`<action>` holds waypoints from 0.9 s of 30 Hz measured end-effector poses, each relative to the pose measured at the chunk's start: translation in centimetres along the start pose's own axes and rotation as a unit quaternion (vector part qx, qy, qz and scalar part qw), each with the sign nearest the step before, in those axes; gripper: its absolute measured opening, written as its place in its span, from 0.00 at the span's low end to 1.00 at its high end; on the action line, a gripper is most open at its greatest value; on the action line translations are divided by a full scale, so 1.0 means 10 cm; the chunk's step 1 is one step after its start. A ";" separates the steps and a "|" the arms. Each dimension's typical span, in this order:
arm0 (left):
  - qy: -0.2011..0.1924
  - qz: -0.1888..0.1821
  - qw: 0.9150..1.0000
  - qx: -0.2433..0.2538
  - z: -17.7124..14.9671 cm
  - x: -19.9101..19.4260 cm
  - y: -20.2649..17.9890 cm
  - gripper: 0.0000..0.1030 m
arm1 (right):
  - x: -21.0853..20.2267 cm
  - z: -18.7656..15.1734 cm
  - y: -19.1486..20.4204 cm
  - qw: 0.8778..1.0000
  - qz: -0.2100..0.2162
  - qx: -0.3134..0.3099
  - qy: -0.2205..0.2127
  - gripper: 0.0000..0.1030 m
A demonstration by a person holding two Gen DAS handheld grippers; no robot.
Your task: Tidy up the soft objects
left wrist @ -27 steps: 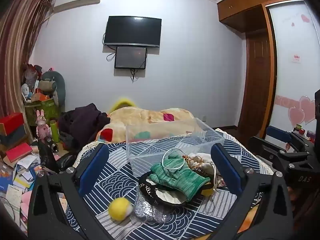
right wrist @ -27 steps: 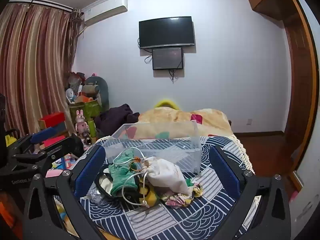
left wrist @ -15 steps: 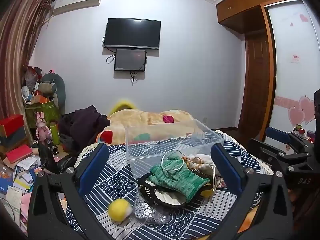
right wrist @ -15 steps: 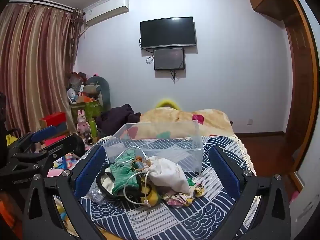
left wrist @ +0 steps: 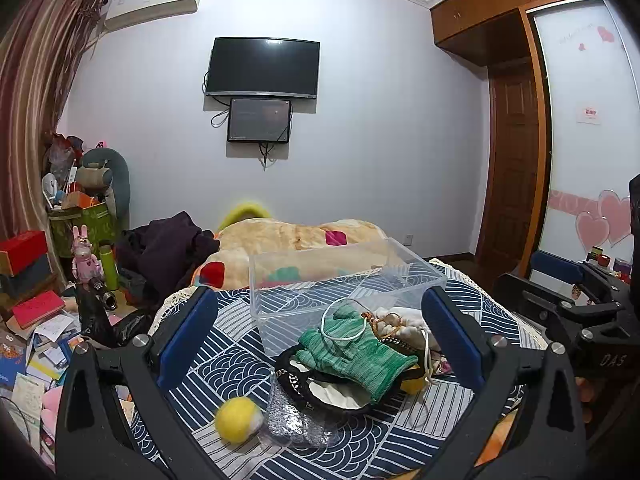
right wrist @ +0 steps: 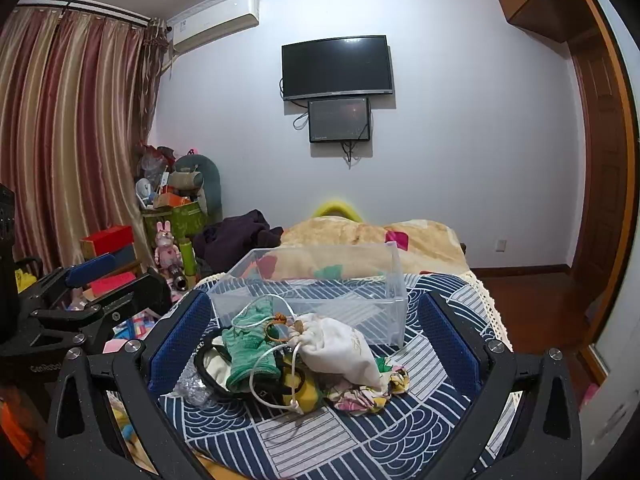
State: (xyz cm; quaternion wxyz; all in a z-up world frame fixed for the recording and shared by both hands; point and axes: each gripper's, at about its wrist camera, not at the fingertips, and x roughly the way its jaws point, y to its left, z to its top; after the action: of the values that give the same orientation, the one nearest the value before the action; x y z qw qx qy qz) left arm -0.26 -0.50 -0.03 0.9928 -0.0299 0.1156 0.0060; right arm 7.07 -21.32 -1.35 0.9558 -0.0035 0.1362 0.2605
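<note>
A pile of soft things lies on the blue patterned bed cover [left wrist: 224, 344]: a green knitted glove [left wrist: 352, 354], a white drawstring pouch [right wrist: 340, 346], a black-rimmed cloth piece [left wrist: 320, 388], a flowery cloth [right wrist: 372, 390], a clear crinkly bag [left wrist: 292, 416] and a yellow ball [left wrist: 236, 418]. An empty clear plastic box [left wrist: 340, 280] stands just behind the pile. My left gripper [left wrist: 320, 334] is open and empty, in front of the pile. My right gripper [right wrist: 316, 334] is open and empty, also in front of the pile; it shows at the right edge of the left wrist view [left wrist: 576, 312].
A yellow blanket [left wrist: 296, 240] and dark clothes [left wrist: 164, 252] lie at the far end of the bed. Books, boxes and toys [left wrist: 36, 280] clutter the floor on the left. A wardrobe and door [left wrist: 516, 160] stand on the right. A TV [left wrist: 264, 68] hangs on the far wall.
Both cameras have drifted slightly, with the pile and box sitting a little higher in view. Nothing on the bed has moved, and both grippers stay open.
</note>
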 end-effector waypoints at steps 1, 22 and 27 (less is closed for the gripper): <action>0.000 0.000 1.000 0.000 0.00 0.00 0.00 1.00 | 0.00 0.00 0.00 1.000 0.000 0.000 0.000 1.00; -0.001 -0.001 1.000 -0.001 0.02 -0.01 -0.03 1.00 | -0.06 0.05 -0.03 1.000 0.003 0.001 -0.002 1.00; -0.001 -0.001 1.000 -0.001 0.02 -0.01 -0.03 1.00 | -0.08 0.07 -0.02 1.000 0.004 0.001 -0.004 1.00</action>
State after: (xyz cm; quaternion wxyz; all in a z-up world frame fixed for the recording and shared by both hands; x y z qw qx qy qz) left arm -0.34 -0.80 0.19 0.9929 -0.0312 0.1150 0.0047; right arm 6.68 -21.88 -0.51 0.9552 -0.0011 0.1327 0.2646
